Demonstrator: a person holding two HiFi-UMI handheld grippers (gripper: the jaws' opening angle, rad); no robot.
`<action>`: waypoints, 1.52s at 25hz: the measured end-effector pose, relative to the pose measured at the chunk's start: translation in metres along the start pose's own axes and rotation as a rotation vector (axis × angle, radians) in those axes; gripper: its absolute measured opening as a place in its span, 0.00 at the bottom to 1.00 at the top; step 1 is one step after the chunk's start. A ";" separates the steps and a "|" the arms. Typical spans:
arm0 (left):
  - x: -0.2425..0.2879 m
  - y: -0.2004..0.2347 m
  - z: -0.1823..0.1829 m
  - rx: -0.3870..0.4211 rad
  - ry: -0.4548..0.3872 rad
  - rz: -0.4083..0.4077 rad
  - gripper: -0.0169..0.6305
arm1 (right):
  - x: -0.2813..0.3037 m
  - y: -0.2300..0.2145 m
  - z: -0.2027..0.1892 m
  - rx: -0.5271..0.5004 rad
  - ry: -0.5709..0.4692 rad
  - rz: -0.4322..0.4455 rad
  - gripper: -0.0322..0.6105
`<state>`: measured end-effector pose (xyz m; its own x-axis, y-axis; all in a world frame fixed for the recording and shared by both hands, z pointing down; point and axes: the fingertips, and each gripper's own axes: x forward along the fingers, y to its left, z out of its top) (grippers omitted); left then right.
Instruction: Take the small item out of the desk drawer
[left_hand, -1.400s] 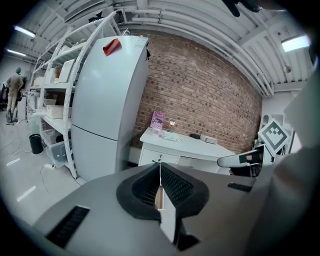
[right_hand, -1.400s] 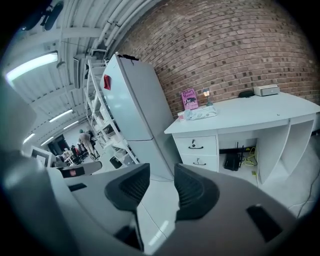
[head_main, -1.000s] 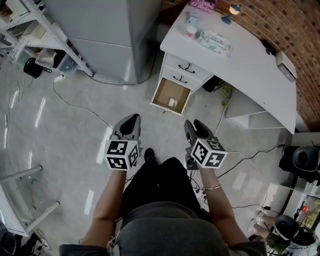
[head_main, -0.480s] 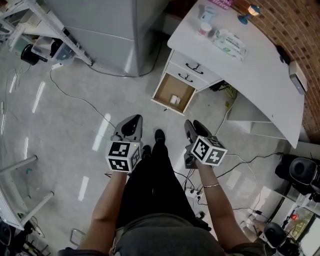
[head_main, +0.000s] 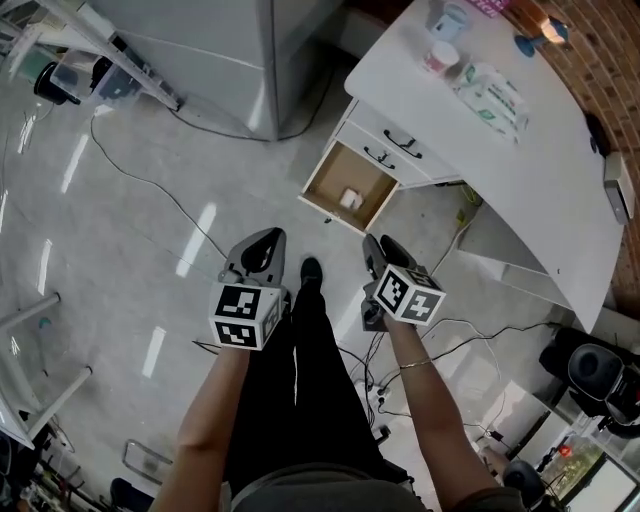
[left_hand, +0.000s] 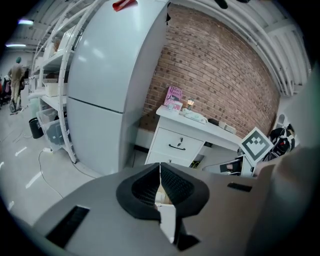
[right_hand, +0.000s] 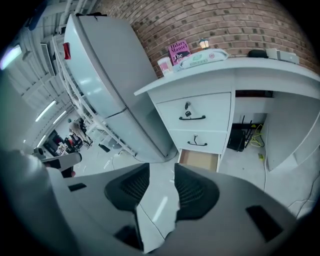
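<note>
The person stood on the pale floor (head_main: 120, 280), a little way back from the white desk (head_main: 560, 190), with a gripper in each hand held low in front of the body. The left gripper (head_main: 264, 238) had its jaws brought together, tips touching, with nothing caught between them. The right gripper (head_main: 386, 246) had its jaws standing apart, and only floor showed through the gap. Neither tool touched anything. The lowest desk drawer (head_main: 320, 172) was pulled out over the floor. The small item (head_main: 349, 199), a white blocky thing, lay on its brown bottom nearer the pulled-out front, well apart from both grippers. The two drawers above it were shut, each with a dark handle. On the desk top sat a cup (head_main: 440, 56) and a white packet (head_main: 492, 96), toward the brick wall (head_main: 600, 50). A tall grey cabinet (head_main: 230, 50) stood beside the desk, and a thin cable (head_main: 150, 185) trailed across the floor
</note>
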<state>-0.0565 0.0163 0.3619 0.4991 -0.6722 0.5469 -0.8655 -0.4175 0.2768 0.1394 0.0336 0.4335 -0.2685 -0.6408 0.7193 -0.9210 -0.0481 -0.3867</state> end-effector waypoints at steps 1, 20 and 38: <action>0.008 0.002 -0.004 -0.001 0.004 0.001 0.06 | 0.011 -0.003 -0.003 0.001 0.011 0.002 0.30; 0.130 0.041 -0.105 -0.028 0.055 0.011 0.06 | 0.174 -0.079 -0.060 0.015 0.113 -0.034 0.32; 0.210 0.083 -0.182 -0.057 0.083 0.013 0.06 | 0.297 -0.152 -0.116 -0.051 0.227 -0.103 0.35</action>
<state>-0.0312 -0.0481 0.6434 0.4844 -0.6236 0.6135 -0.8742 -0.3721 0.3120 0.1672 -0.0602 0.7730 -0.2233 -0.4460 0.8667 -0.9583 -0.0620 -0.2788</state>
